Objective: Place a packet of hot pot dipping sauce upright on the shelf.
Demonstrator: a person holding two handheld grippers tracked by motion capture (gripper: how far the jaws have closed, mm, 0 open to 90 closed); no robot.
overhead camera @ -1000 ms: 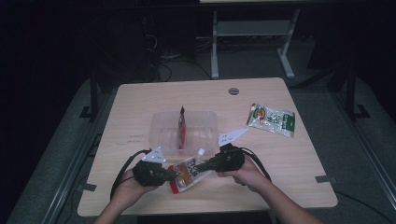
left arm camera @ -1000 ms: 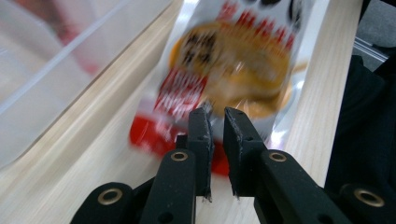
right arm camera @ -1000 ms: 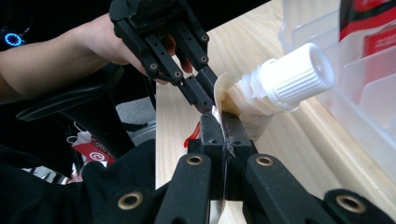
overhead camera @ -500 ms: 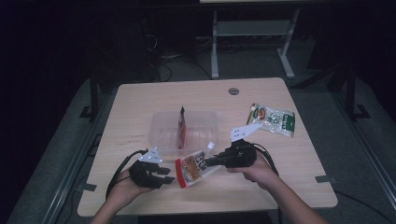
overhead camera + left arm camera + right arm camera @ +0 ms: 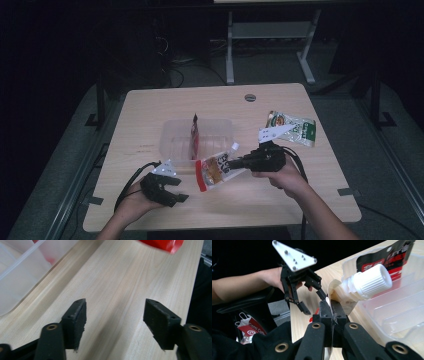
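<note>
Left claw has just been opening, nothing between its jaws. Right claw clamps the pouch, lifted at frame centre, just below the bin; handover done.

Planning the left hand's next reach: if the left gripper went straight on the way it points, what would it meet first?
Probably the red-bottomed pouch ahead of the open left gripper; depth is unclear.
</note>
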